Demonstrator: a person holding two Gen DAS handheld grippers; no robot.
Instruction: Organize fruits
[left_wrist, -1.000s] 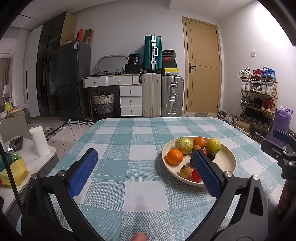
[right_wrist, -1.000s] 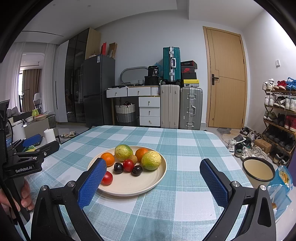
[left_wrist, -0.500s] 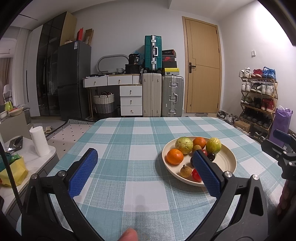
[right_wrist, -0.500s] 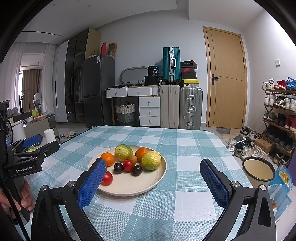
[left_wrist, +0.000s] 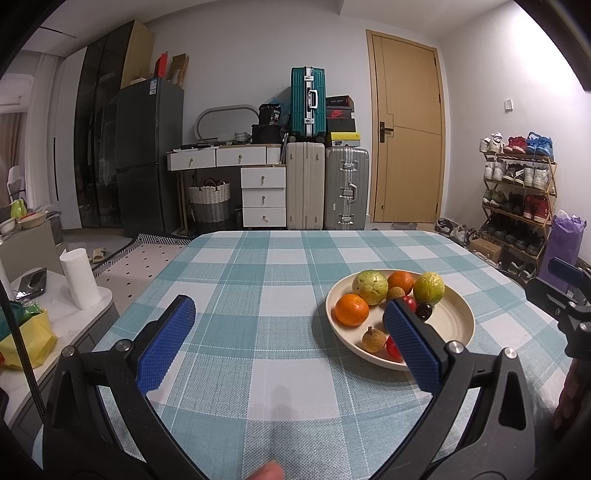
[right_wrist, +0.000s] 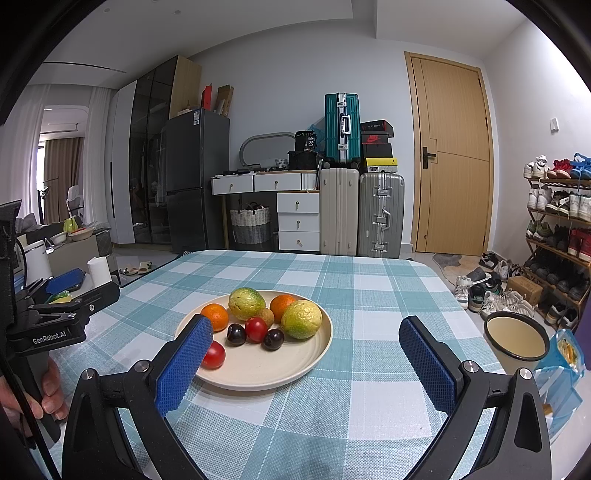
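A cream plate (right_wrist: 258, 376) on the checked tablecloth holds two oranges (right_wrist: 215, 316), two yellow-green round fruits (right_wrist: 301, 319), lychees, red tomatoes (right_wrist: 213, 355) and dark cherries (right_wrist: 273, 339). My right gripper (right_wrist: 306, 326) hangs open just in front of the plate, its left pad over the near-left rim. In the left wrist view the same plate (left_wrist: 458, 332) lies to the right. My left gripper (left_wrist: 288, 310) is open above bare cloth, and its right pad hides part of the plate. Neither gripper holds anything.
A cream pot (right_wrist: 517, 338) and a snack bag (right_wrist: 565, 354) sit below the table's right edge. Left of the table, a side counter carries a paper roll (left_wrist: 79, 277) and a yellow bag (left_wrist: 26, 339). The cloth (left_wrist: 258, 266) reaches far behind the plate.
Only a fingertip at the bottom edge of the left wrist view shifts slightly. Both grippers and the fruit stay where they were.
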